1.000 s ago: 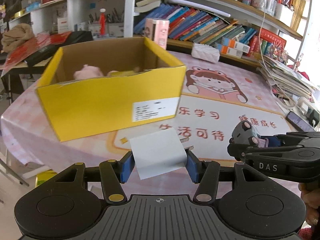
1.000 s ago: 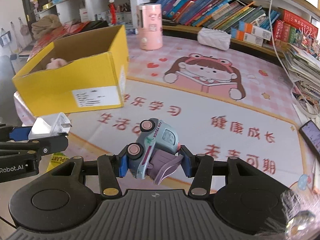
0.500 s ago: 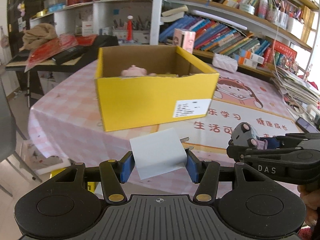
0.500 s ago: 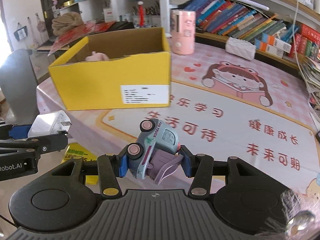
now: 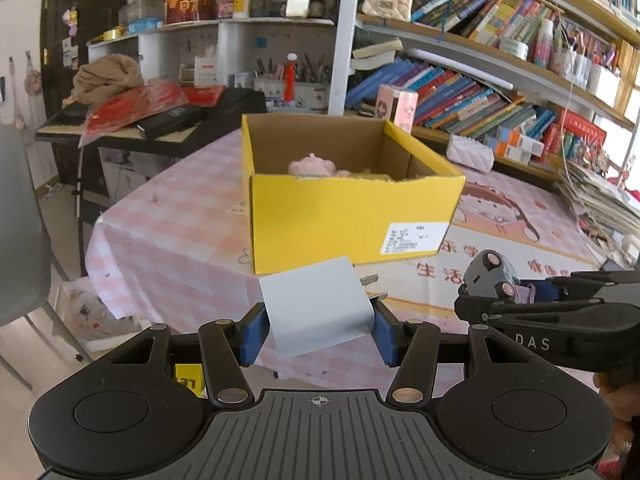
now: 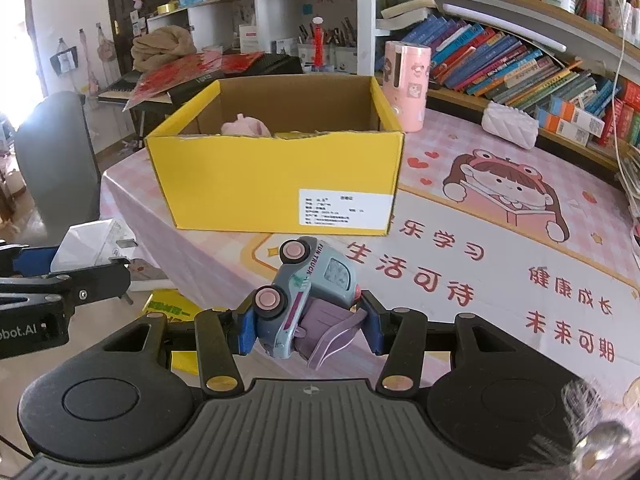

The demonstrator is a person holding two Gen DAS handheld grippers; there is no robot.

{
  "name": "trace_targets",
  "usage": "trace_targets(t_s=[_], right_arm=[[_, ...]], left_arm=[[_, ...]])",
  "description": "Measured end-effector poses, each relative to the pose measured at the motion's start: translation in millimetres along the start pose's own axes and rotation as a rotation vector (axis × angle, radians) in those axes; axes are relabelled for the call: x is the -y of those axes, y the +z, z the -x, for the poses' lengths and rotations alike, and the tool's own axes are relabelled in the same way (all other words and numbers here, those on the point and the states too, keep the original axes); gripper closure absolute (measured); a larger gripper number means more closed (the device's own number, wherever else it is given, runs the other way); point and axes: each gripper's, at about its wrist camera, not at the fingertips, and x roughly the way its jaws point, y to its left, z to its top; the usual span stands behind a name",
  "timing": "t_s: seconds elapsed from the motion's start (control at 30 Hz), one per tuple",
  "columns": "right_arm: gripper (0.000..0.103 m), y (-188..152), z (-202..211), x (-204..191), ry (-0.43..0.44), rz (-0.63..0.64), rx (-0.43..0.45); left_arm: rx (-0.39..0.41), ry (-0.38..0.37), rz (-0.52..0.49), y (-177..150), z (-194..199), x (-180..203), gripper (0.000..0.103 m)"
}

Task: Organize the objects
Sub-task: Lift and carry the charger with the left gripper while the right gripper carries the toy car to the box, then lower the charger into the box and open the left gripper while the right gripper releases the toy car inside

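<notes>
Pink checked table (image 6: pixel 500 140) with a cartoon mat (image 6: pixel 480 264); bookshelves (image 5: pixel 480 92) behind, grey chair (image 6: pixel 56 160) off the table's left edge. Pink cup (image 6: pixel 406 84) and white pouch (image 6: pixel 510 128) stand behind and right of the box, well apart from both grippers.

Yellow box (image 6: pixel 276 184) is open-topped, label facing the cameras. Inside: a pink toy (image 5: pixel 312 165) near the front wall, mostly hidden (rest of the contents can't tell).

Left gripper (image 5: pixel 318 326) is clamped on a white charger (image 5: pixel 320 310), prongs pointing right, held off the table's near edge, in front of the box. Right gripper (image 6: pixel 306 326) is clamped on a toy truck (image 6: pixel 308 292), tilted nose-up, over the mat just in front of the box. Nothing lies between either gripper and the box; the mat to the right is bare.
</notes>
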Motion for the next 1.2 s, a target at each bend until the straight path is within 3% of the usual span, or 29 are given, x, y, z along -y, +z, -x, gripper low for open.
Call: trace_targets(t_s=[0.33,0.73,0.97,1.2], right_arm=[[0.055,29,-2,12,-0.003,-0.016,0.046],[0.055,106,-39,35,0.027,0.017,0.198],[0.055,137,-71,53,0.058,0.031,0.218],[0.055,148,-103,61,0.107,0.054,0.167]], left_arm=[[0.068,0.004,0.010,27,-9,1,0.050],[0.131,0.056,0.001,89,-63,17,0.050],[0.075,0.092,-0.031,103,-107,30,0.050],[0.017,0.139,-0.077,109,-139,37,0.050]])
